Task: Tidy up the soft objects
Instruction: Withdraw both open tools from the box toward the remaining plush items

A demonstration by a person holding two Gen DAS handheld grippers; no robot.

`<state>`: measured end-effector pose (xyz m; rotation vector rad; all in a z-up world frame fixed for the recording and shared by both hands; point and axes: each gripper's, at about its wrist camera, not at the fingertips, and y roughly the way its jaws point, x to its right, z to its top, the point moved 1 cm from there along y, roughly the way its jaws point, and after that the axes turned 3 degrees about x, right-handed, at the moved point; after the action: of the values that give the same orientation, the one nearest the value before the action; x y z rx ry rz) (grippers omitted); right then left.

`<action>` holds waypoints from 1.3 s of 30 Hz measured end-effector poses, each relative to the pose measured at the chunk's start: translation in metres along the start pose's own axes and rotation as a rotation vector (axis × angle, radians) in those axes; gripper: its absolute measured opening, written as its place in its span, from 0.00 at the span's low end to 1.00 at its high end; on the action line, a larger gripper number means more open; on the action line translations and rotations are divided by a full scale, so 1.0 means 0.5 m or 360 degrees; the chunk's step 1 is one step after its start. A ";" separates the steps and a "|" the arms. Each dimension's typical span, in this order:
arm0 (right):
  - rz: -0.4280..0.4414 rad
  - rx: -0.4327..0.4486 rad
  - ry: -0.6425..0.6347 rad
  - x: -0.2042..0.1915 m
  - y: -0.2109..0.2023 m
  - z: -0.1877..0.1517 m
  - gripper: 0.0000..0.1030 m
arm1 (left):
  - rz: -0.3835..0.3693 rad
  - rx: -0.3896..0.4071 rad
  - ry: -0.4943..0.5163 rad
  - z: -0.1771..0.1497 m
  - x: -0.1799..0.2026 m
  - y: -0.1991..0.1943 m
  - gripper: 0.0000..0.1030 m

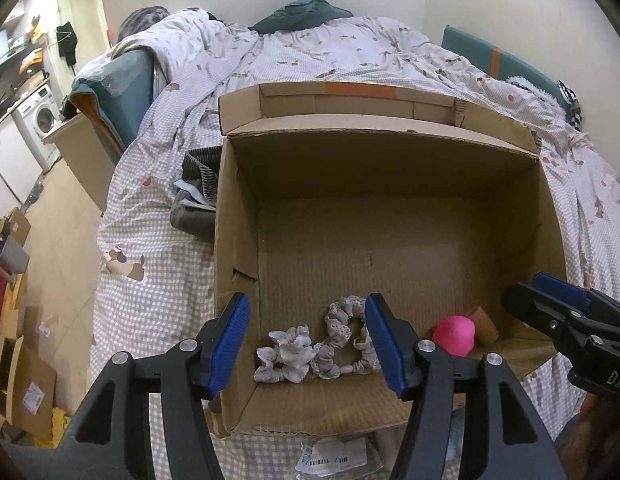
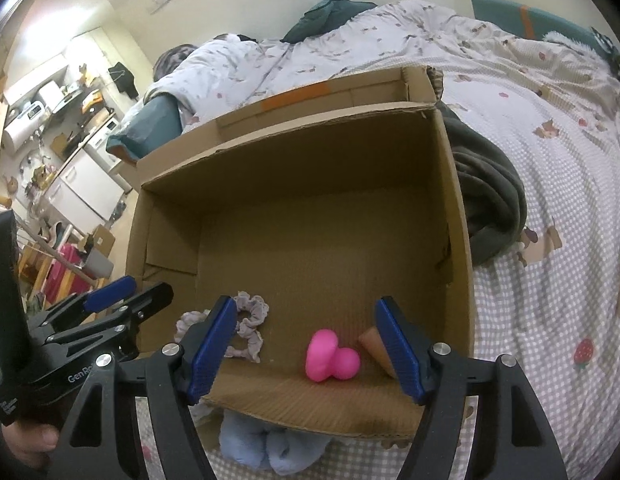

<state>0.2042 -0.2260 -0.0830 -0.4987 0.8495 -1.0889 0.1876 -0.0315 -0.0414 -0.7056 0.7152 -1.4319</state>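
An open cardboard box (image 1: pixel 390 168) (image 2: pixel 293 152) stands on the bed. On its floor near the front wall lie a white scrunchie (image 1: pixel 287 354), a lace-trimmed beige scrunchie (image 1: pixel 344 334) (image 2: pixel 251 330), a pink soft toy (image 1: pixel 454 335) (image 2: pixel 330 355) and a tan cone-shaped piece (image 1: pixel 486 326) (image 2: pixel 376 340). My left gripper (image 1: pixel 307 346) is open and empty above the scrunchies; it also shows in the right wrist view (image 2: pixel 121 300). My right gripper (image 2: pixel 305 354) is open and empty above the pink toy; it shows at the right in the left wrist view (image 1: pixel 550 300).
The bed has a checked quilt (image 1: pixel 157 264) (image 2: pixel 550 280). A dark folded garment (image 1: pixel 197 196) lies left of the box, a dark green blanket (image 2: pixel 490 200) lies right of it. A light blue soft item (image 2: pixel 269 444) and a barcoded plastic bag (image 1: pixel 334 456) lie in front.
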 end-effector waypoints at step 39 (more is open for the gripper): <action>-0.0021 0.0047 -0.0011 -0.019 -0.113 -0.075 0.73 | 0.0032 0.0011 -0.0200 -0.083 -0.104 -0.118 0.55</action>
<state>0.1404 -0.2382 -0.0611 -0.4837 0.8244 -1.1096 0.1178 0.0192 -0.0193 -0.7739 0.6173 -1.3587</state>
